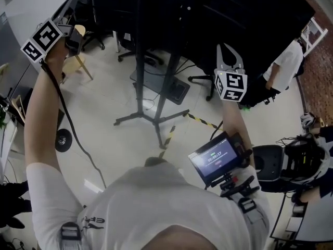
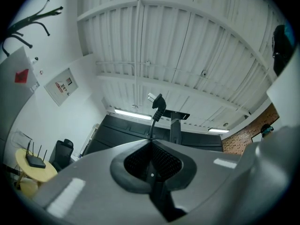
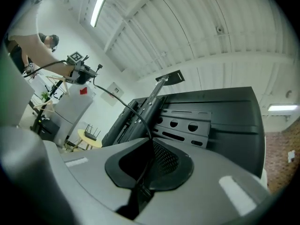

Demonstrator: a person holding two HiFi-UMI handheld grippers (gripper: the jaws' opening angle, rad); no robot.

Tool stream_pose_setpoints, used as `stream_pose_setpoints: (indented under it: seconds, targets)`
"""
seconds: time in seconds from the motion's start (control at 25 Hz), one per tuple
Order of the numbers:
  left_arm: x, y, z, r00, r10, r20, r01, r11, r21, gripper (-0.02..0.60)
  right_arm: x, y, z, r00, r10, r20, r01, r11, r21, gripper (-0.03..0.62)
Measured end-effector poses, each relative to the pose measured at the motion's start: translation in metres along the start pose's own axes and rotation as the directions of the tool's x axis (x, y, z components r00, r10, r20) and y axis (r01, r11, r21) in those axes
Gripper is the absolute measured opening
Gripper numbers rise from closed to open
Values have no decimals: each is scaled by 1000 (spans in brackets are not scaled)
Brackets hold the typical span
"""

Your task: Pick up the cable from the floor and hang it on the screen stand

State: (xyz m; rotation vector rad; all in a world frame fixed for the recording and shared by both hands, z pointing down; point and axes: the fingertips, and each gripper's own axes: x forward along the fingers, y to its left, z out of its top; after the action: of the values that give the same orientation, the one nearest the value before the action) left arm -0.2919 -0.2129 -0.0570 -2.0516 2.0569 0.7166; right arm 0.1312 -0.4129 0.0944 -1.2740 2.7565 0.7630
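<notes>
The black cable [image 1: 70, 121] runs from the floor up along my raised left arm. My left gripper [image 1: 73, 37] is high at the top left, shut on the cable. The plug end [image 2: 157, 106] sticks up just past the left gripper's jaws [image 2: 151, 142]. My right gripper [image 1: 227, 50] is raised in front of the black screen [image 1: 208, 14]. It is shut on the same cable [image 3: 117, 97], which arcs from its jaws [image 3: 151, 142] across to the left gripper [image 3: 80, 71]. The screen stand's pole [image 1: 140, 61] and mount bracket [image 3: 157, 95] rise between the grippers.
The stand's legs [image 1: 156, 121] spread over the pale floor, beside yellow-black tape [image 1: 200, 121]. A person in a white shirt [image 1: 283, 66] stands at the right. A black disc [image 1: 63, 139] lies on the floor at left. A yellow round table with a router [image 2: 35, 165] stands nearby.
</notes>
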Motion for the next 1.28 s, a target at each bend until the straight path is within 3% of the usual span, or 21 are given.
stream_pose_setpoints:
  seconds: [0.16, 0.64, 0.96, 1.28]
  targets:
    - [22, 18, -9, 1000, -20, 6, 20, 1000, -10, 6, 17, -10, 11, 999, -40, 21, 41, 999, -25, 29]
    - [153, 44, -21, 989, -142, 44, 143, 989, -28, 6, 76, -76, 58, 975, -188, 122, 196, 979, -60, 29]
    - [204, 43, -20, 952, -298, 75, 304, 949, -82, 6, 54, -86, 98, 936, -331, 124, 346, 928, -136, 28]
    - [256, 80, -38, 920, -383, 85, 391, 910, -134, 6, 82, -73, 106, 900, -424, 99, 434, 891, -131, 28]
